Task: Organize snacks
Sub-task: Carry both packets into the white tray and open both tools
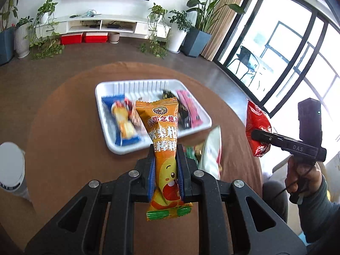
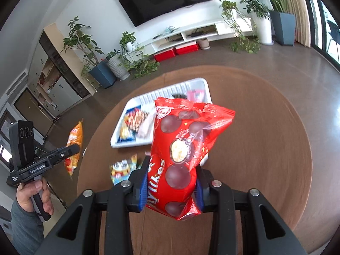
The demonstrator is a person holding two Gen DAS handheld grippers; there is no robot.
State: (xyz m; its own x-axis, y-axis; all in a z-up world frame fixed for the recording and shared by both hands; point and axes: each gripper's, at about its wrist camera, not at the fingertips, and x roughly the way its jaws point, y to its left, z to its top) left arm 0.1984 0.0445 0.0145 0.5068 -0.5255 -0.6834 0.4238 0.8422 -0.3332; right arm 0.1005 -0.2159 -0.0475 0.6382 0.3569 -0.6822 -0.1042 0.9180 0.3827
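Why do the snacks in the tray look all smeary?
Left wrist view: the tray snacks smear from motion blur, while the orange packet in the left tongs stays sharp; the window glares white. Right wrist view: same blur, but the red bag is crisp.

tray [image 1: 102, 97] on table [image 1: 63, 148], snack packets [image 1: 125, 121] in tray
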